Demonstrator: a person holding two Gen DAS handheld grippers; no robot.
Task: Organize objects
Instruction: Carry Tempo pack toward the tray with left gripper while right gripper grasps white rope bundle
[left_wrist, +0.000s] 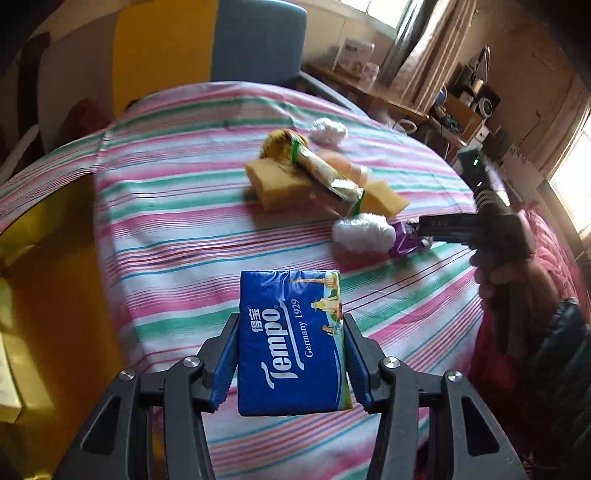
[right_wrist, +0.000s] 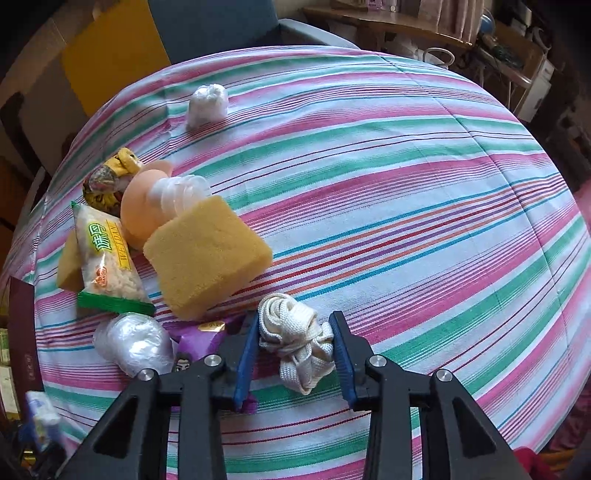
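Note:
My left gripper (left_wrist: 291, 325) is shut on a blue Tempo tissue pack (left_wrist: 291, 339) and holds it above the striped tablecloth (left_wrist: 177, 229). My right gripper (right_wrist: 295, 325) is shut on a bundle of white woven cord (right_wrist: 295, 339) just above the cloth; it also shows in the left wrist view (left_wrist: 417, 225). A pile lies beside it: two yellow sponges (right_wrist: 207, 254), a Weidan snack packet (right_wrist: 107, 258), an orange and white plastic piece (right_wrist: 147, 210), a yellow wrapped ball (right_wrist: 107, 181), a clear plastic wad (right_wrist: 133, 343) and a purple packet (right_wrist: 199, 339).
A white plastic wad (right_wrist: 207, 101) lies apart at the far side. A blue chair (left_wrist: 258, 40) stands behind the table. A yellow surface (left_wrist: 48, 277) lies left. Shelves with clutter (left_wrist: 461, 107) stand at the far right. A dark red box (right_wrist: 22, 325) stands at the left edge.

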